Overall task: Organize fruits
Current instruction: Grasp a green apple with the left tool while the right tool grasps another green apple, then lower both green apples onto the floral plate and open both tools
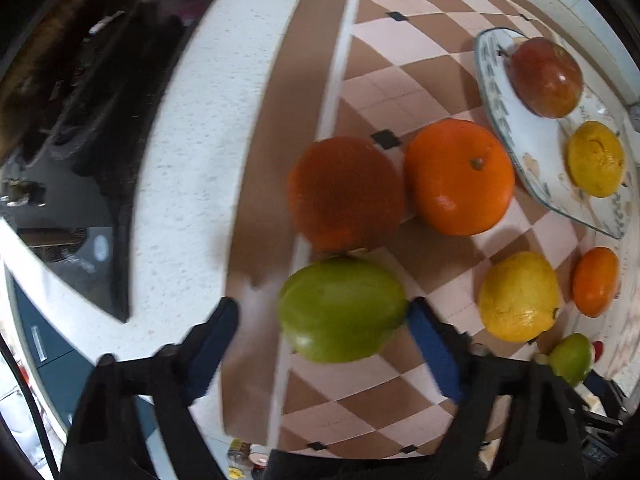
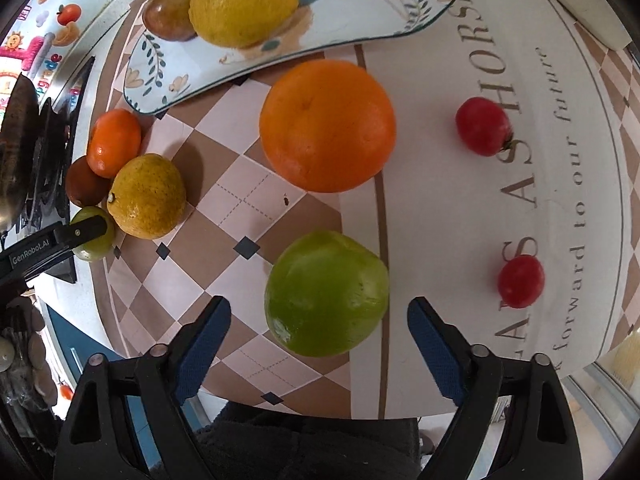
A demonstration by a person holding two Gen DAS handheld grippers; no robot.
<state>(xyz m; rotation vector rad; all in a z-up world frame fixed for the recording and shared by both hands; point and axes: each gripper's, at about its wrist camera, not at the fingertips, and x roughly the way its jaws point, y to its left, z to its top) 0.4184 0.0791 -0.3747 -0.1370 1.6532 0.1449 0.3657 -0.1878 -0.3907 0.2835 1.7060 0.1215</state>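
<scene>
A green fruit [image 1: 342, 308] lies on the checked mat between the blue pads of my left gripper [image 1: 323, 305]. The right-hand pad [image 1: 430, 340] is at its side and the left-hand pad stands clear, so the jaws are open. In the right wrist view another green fruit [image 2: 326, 294] sits between the fingers of my right gripper [image 2: 319, 304], open with a gap on both sides. Beyond lies a flowered plate [image 2: 360, 4] holding a yellow lemon [image 2: 240, 6] and a brownish fruit [image 2: 168, 12]. The left wrist view shows that plate [image 1: 516, 132] at upper right.
Two oranges [image 1: 346, 194] [image 1: 460, 178] and a yellow lemon [image 1: 520, 296] crowd just ahead of the left gripper. A large orange [image 2: 326, 126] lies ahead of the right gripper, two red tomatoes [image 2: 484, 126] [image 2: 520, 280] to its right. A black stove [image 1: 100, 120] borders the white counter.
</scene>
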